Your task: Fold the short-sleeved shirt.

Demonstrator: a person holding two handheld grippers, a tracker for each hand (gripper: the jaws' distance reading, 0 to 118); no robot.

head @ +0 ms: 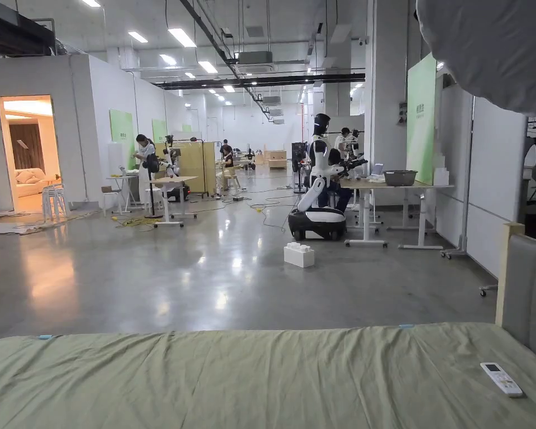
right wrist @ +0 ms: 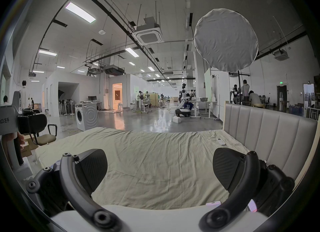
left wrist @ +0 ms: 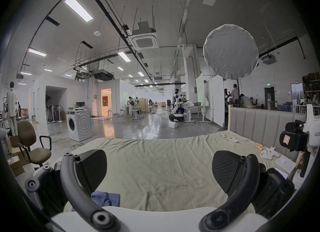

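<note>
A bed with a pale green sheet lies in front of me. In the left gripper view a bit of blue cloth, possibly the shirt, shows at the near edge of the sheet, just behind the left jaw. My left gripper hovers over the bed, open, with nothing between its jaws. My right gripper also hovers open and empty over the sheet. The right gripper's body appears at the right edge of the left gripper view, and the left gripper's body at the left edge of the right gripper view.
A white remote lies near the padded headboard on the right. Small white items and a flat white box sit by the headboard. An office chair and a washing machine stand left of the bed. A round light diffuser hangs overhead.
</note>
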